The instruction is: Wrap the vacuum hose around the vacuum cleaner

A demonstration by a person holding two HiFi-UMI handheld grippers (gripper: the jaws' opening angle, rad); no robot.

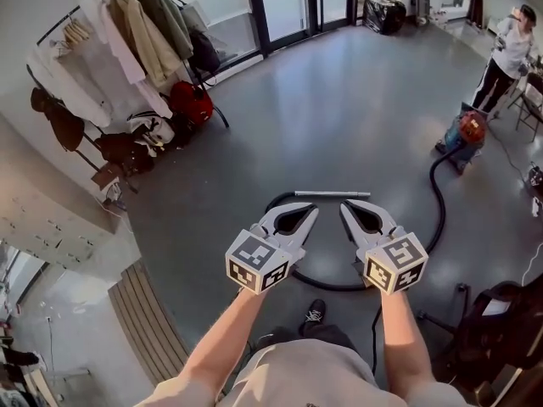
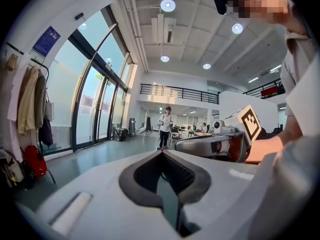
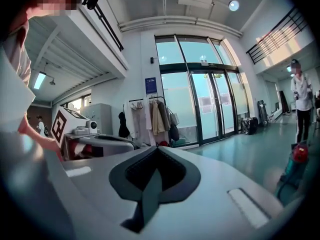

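1. Vacuum hose (image 1: 442, 210): black, it lies on the floor (image 1: 339, 100) in 1 wide open loop, not wound on anything yet.
2. It leaves the vacuum cleaner (image 1: 465, 134), runs down past the right side, bends round under both hands near the person's shoe (image 1: 315, 314), then climbs on the left to a metal wand (image 1: 331, 195).
3. The wand lies flat just ahead of both sets of tips, with its long axis crosswise, left to right. Its hose end is at the left and its free end points right.
4. Left hand-held gripper (image 1: 312, 211): its jaws are closed tip to tip and nothing is between them, as its own view confirms (image 2: 162, 153).
5. Right hand-held gripper (image 1: 344, 207): its jaws also meet at the tips and it holds nothing (image 3: 158, 148).
6. The vacuum cleaner stands ahead and to the right, well apart from both hands. The right hand is the nearer one, and its view catches the machine at the right edge (image 3: 295, 161).
7. Judgement: the wrapping has not begun. The wand is the closest part to grasp, and its crosswise lie calls for jaws that open and come down across it.
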